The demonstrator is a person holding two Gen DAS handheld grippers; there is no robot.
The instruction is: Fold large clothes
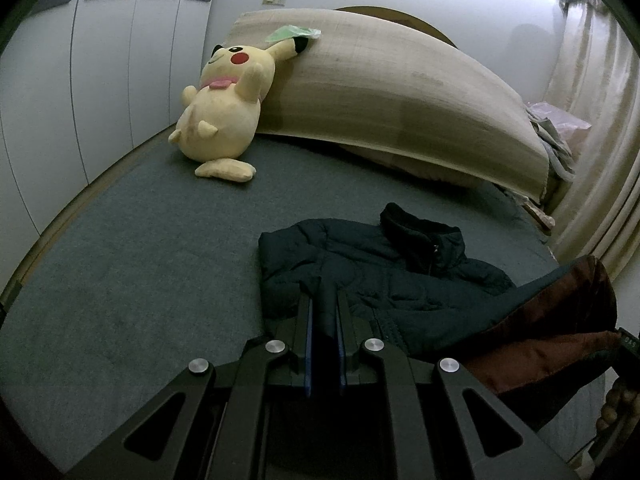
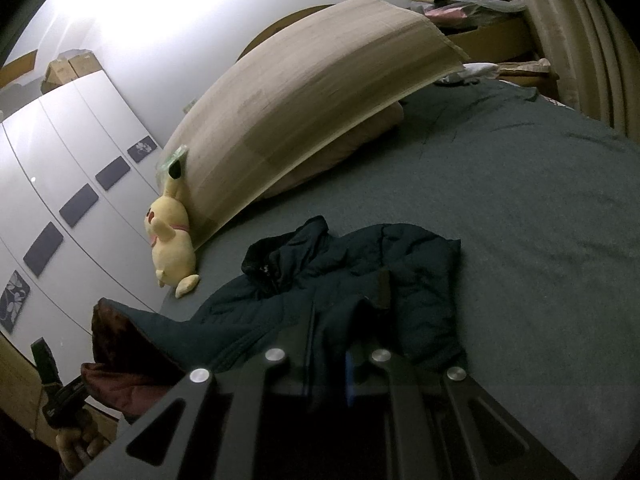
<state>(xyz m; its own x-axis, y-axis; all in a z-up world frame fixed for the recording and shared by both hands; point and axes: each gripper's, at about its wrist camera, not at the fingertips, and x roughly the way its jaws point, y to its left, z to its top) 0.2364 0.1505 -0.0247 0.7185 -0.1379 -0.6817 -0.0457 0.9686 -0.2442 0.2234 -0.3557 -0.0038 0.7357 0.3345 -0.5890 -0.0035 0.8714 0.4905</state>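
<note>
A dark quilted jacket (image 1: 384,280) lies crumpled on the grey-green bed cover (image 1: 140,260), its collar toward twelve o'clock and its hem hauled up toward the person holding the tools. Seen from the left wrist, the left gripper (image 1: 325,304) has its two fingers drawn close, with a fold of the jacket's dark shell pinched between the blue pads (image 1: 309,344); the cloth stands up in the narrow gap. At four o'clock in that view the hem turns over and shows a reddish-brown lining (image 1: 552,344).

From the right wrist, the right gripper (image 2: 332,344) bites the jacket's other side: its fingers sit somewhat wider, yet a thick ridge of fabric fills the space between them, so they are clamped on the garment too. The lining hangs at nine o'clock there, just beside the other tool's handle and a hand (image 2: 74,444) wrapped round it.

Well beyond the jacket, at eleven o'clock in the left view, a yellow plush toy (image 1: 224,108) leans against a long beige bolster (image 1: 400,96) lying across the head of the bed. White wardrobe doors (image 1: 80,80) line the wall at ten o'clock.
</note>
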